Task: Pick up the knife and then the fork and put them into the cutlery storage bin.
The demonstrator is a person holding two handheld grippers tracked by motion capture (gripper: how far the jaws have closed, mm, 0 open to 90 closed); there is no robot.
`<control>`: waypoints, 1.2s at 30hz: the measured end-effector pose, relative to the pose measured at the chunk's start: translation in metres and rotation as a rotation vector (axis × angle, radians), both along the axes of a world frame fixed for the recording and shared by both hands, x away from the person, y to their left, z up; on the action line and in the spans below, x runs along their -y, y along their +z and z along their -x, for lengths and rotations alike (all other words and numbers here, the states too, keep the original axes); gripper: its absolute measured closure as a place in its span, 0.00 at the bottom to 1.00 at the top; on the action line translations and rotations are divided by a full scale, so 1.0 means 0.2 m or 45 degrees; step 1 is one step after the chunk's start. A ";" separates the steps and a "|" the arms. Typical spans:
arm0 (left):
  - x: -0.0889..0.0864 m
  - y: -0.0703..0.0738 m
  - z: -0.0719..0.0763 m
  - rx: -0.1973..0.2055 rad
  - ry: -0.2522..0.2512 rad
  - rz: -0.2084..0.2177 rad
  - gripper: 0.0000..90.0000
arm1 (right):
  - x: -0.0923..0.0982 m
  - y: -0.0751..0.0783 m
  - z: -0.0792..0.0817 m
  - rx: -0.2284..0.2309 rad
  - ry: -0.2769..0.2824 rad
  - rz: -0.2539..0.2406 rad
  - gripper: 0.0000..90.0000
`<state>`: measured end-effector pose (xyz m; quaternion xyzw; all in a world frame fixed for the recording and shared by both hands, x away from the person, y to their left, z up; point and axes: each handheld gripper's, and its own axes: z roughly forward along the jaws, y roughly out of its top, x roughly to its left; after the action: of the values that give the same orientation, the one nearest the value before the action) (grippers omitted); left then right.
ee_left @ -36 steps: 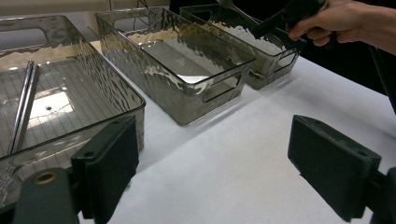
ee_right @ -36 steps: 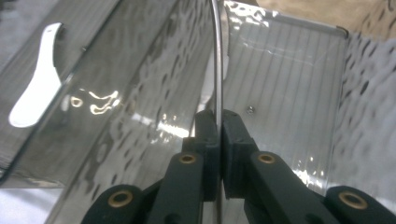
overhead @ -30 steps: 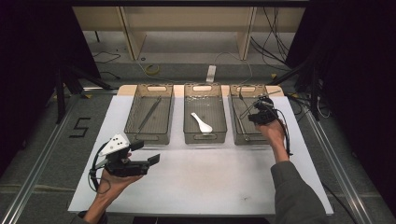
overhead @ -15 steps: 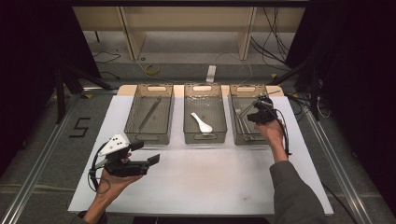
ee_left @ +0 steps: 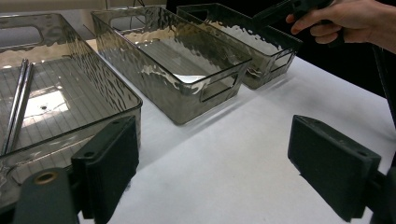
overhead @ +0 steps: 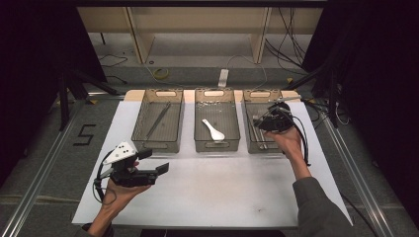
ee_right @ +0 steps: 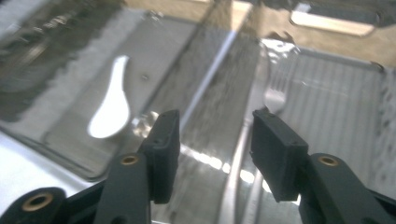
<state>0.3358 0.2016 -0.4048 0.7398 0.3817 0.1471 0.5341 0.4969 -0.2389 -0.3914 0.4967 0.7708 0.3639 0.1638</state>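
Three smoky clear plastic bins stand in a row along the far edge of the white table top, and the work in hand looks like sorting cutlery into them. The left bin holds a pair of metal chopsticks lying lengthwise, the middle bin holds a white ceramic soup spoon near its front end, and the right bin holds a silver metal fork with at least one more long piece of metal cutlery beside it (blur keeps me from telling what). The right gripper hangs over the right bin's near-left part, its jaws having just been opening — they now stand apart with nothing between the pads, and the fork lies on the bin floor below and beyond them. So I judge this drop as done. The left gripper rests low near the front-left part of the table top, just before the left bin's near corner, jaws spread wide and empty. No loose cutlery shows on the bare white top — so the sorting seems at or near its end, with only the withdrawal of the right gripper plainly left.
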 end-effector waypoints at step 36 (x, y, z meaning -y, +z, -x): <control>0.01 -0.01 -0.01 -0.024 -0.029 0.012 0.18 | -0.17 0.04 0.54 0.280 0.312 -0.222 0.32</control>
<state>0.3369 0.1999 -0.4063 0.7430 0.3790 0.1321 0.5356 0.3890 -0.2052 -0.3825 0.3687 0.7684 0.4986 0.1580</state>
